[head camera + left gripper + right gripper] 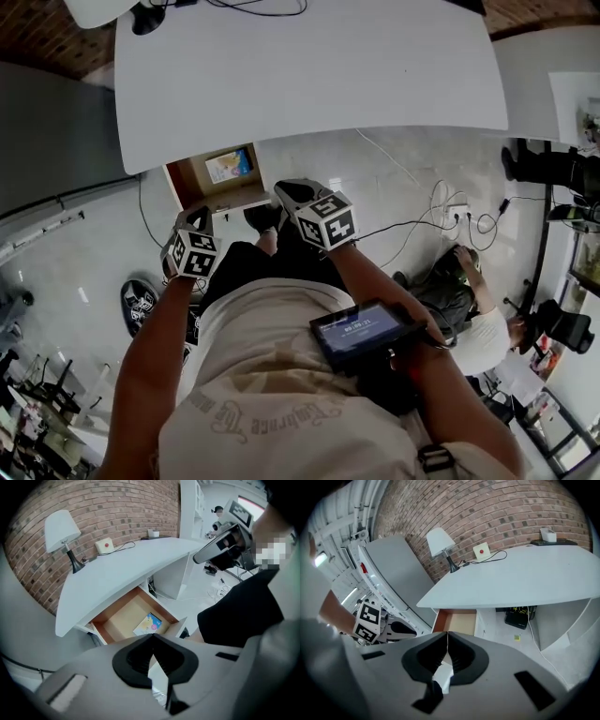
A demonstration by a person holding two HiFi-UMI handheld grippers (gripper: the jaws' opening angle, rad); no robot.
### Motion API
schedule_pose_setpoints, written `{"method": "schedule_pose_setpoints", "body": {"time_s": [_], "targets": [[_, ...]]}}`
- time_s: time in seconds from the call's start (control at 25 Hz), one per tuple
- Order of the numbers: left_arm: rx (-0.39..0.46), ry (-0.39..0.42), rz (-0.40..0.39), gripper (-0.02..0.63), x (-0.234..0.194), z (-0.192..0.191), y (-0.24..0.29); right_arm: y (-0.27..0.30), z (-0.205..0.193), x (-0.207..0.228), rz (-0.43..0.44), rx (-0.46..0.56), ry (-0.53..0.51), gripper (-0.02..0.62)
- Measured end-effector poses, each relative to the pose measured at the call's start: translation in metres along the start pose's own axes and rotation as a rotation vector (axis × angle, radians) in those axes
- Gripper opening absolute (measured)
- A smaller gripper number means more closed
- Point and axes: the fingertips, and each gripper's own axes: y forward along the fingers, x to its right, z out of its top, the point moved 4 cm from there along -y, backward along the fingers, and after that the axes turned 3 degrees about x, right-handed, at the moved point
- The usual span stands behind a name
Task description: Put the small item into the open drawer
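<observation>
Left gripper (152, 637) and right gripper (447, 633): each with its jaws pressed together and nothing between them.

Just past the left gripper's closed tips and below them, the open drawer (123, 618) juts from under the white desk (122, 569). The small item (148, 623), a flat colourful packet, lies on the drawer floor, apart from both tools. The right gripper's tips point at the same drawer, straight ahead of them, with the left gripper's marker cube off to its left. A white lamp (440, 541) stands on the desk well beyond both grippers.
</observation>
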Motion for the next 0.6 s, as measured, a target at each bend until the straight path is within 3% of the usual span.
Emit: {"method": "schedule_pose_setpoints", "body": {"time_s": [0.24,0.6], "targets": [[0.087,-0.074,0.001,0.006,-0.006,0.013,-0.022,-0.01,0.025,-0.007,-0.004,0.025,-0.046,0.006],[0.246,-0.19,0.014,0.006,-0.018,0.041,-0.06,-0.026,0.063,-0.035,0.061,0.079,-0.159,0.006]]}}
